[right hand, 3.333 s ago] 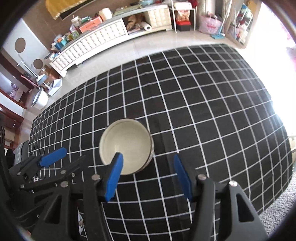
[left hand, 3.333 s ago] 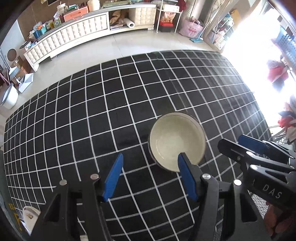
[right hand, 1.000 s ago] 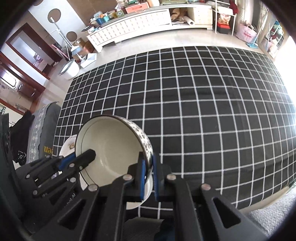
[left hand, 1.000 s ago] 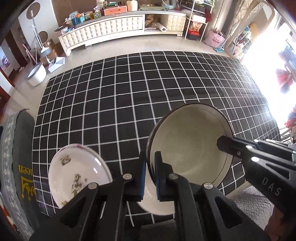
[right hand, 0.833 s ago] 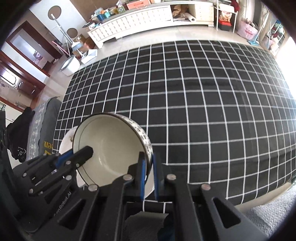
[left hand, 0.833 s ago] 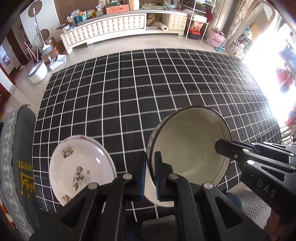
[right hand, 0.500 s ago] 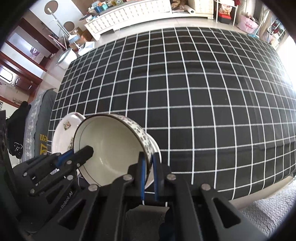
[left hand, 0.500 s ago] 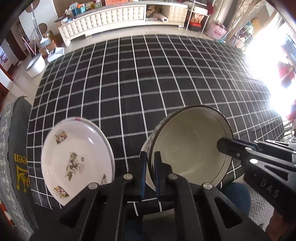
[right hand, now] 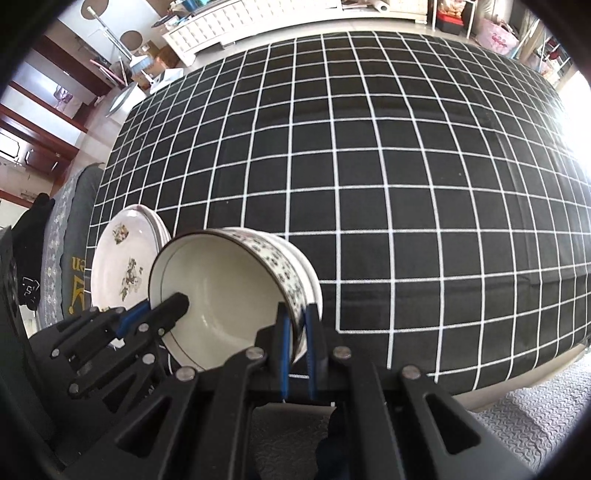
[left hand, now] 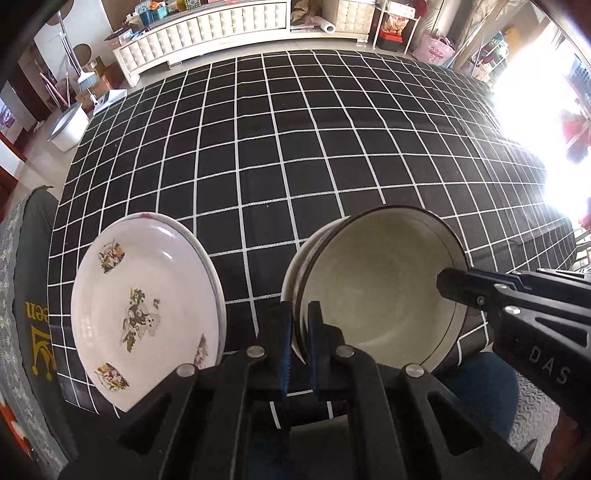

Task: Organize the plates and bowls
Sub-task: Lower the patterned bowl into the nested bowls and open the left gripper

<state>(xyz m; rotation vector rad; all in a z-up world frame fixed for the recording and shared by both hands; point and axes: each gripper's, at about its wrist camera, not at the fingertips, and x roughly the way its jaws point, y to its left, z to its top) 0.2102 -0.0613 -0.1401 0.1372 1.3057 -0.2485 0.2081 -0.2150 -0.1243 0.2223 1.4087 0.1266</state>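
A cream bowl [left hand: 376, 288] with a dark floral band outside [right hand: 221, 291] is held up over the near edge of the black checked cloth [left hand: 295, 147]. My left gripper [left hand: 301, 325] is shut on its left rim. My right gripper [right hand: 297, 328] is shut on its right rim; it also shows at the right of the left wrist view [left hand: 461, 286]. A white plate with flower prints [left hand: 144, 314] lies on the cloth's near left corner, left of the bowl; it also shows in the right wrist view [right hand: 122, 273]. It seems to be a stack of plates.
The cloth's near edge runs just below the bowl, with grey floor matting [right hand: 517, 413] beyond it. A grey cushion with yellow lettering [left hand: 26, 317] sits left of the plate. A white cabinet [left hand: 207, 26] stands across the floor at the back.
Both grippers closed on the bowl's rims and lifted it off the cloth. It has since been carried back and left, and the plate has come closer into view.
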